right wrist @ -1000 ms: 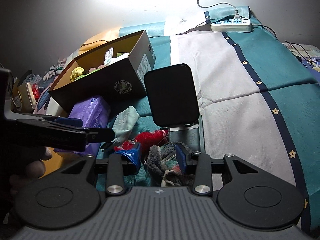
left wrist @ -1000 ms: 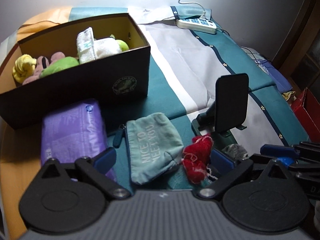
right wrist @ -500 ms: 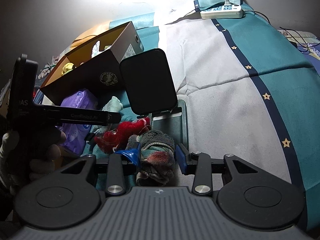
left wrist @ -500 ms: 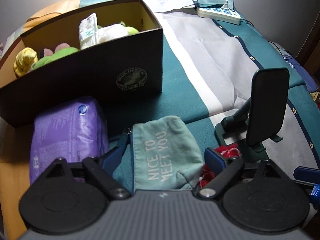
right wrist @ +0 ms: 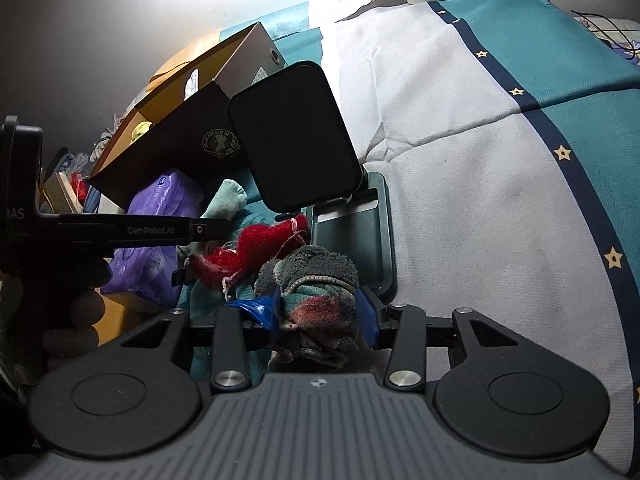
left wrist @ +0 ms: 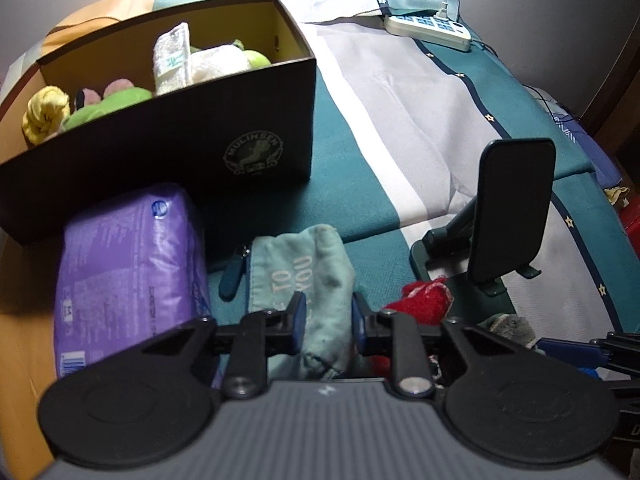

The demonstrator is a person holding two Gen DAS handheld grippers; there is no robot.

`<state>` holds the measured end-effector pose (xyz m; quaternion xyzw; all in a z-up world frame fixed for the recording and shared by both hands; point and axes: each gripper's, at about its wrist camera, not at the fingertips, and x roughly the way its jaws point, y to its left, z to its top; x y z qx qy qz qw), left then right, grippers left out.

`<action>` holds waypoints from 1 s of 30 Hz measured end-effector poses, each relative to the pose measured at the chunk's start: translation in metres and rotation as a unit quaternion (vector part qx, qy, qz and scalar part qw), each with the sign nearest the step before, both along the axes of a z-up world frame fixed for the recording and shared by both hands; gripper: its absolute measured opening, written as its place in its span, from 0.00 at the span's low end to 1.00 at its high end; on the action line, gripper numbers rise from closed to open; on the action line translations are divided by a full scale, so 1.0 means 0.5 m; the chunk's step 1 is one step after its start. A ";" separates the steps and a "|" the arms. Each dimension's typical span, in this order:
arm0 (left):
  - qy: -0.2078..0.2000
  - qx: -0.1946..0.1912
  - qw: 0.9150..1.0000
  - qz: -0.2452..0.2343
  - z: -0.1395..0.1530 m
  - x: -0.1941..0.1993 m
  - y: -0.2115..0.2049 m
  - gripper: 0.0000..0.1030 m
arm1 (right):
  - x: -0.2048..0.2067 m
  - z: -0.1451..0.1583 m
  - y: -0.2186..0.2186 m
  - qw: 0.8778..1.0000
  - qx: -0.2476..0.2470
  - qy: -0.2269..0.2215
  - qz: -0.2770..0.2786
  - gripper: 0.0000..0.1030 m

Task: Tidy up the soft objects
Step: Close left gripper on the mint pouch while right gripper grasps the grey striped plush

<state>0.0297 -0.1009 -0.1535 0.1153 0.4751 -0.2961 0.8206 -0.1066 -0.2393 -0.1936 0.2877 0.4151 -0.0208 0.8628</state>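
Dim, top glare, fisheye-warped edges

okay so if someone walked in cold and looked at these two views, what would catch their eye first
Probably the left tool pinching the pale green pouch in front of the dark box of plush toys, with a purple pack to the pouch's left. In the right wrist view, the right tool grips a fuzzy multicolored cloth, with a bright red soft thing just behind it and a dark phone on a stand behind that.
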 end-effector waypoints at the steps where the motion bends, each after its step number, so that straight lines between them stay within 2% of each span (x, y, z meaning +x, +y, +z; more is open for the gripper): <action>1: -0.002 -0.004 1.000 0.000 0.005 -0.001 0.003 0.25 | 0.000 -0.002 0.000 1.000 0.001 0.000 -0.001 0.26; 4: -0.011 -0.005 1.000 0.000 0.011 -0.004 0.011 0.25 | 0.001 -0.008 -0.005 1.000 0.017 0.003 -0.011 0.27; 9: -0.007 -0.001 1.000 0.001 0.002 0.001 0.013 0.14 | 0.000 -0.015 -0.005 0.999 0.034 0.006 -0.014 0.29; 13: -0.015 -0.009 1.000 0.002 0.015 -0.001 0.024 0.06 | -0.010 -0.015 -0.011 0.999 0.044 -0.001 -0.021 0.22; 20: -0.026 -0.061 0.998 -0.007 0.090 -0.016 0.060 0.05 | -0.050 0.014 -0.034 0.998 0.045 -0.024 -0.045 0.20; 25: -0.041 -0.105 0.993 -0.020 0.151 -0.026 0.086 0.05 | -0.081 0.038 -0.054 0.996 0.037 -0.027 -0.076 0.20; 30: -0.049 -0.140 0.989 -0.021 0.198 -0.014 0.119 0.05 | -0.104 0.068 -0.069 0.992 0.037 -0.049 -0.111 0.20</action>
